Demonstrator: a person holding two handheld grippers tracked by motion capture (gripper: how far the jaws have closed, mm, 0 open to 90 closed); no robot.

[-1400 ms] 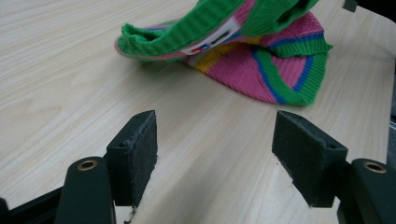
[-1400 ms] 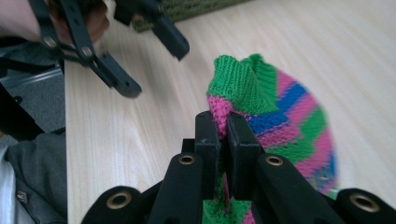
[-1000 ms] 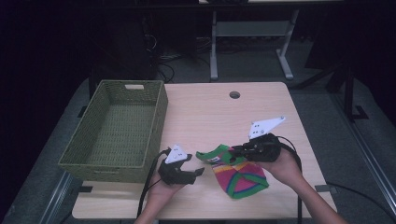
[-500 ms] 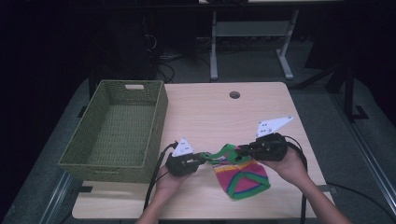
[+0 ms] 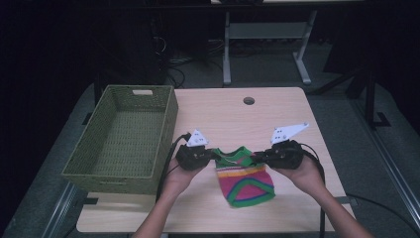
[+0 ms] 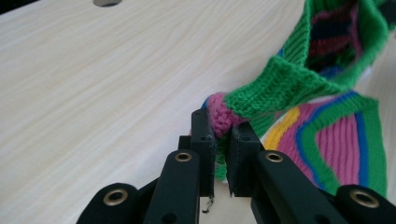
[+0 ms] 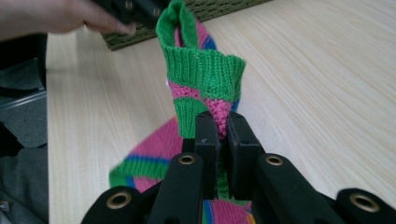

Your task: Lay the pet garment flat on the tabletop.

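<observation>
I have the striped sock (image 5: 246,181) stretched between my two tools near the front edge of the table (image 5: 277,114), its green cuff lifted and its toe end lying flat on the wood. My left hand-held gripper (image 5: 214,154) is clamped on the cuff's left end, jaws pressed onto pink and green knit. My right hand-held gripper (image 5: 258,156) is pinched tight on the cuff's other end. The green woven basket (image 5: 163,119) stands just left of my left hand (image 5: 179,176).
</observation>
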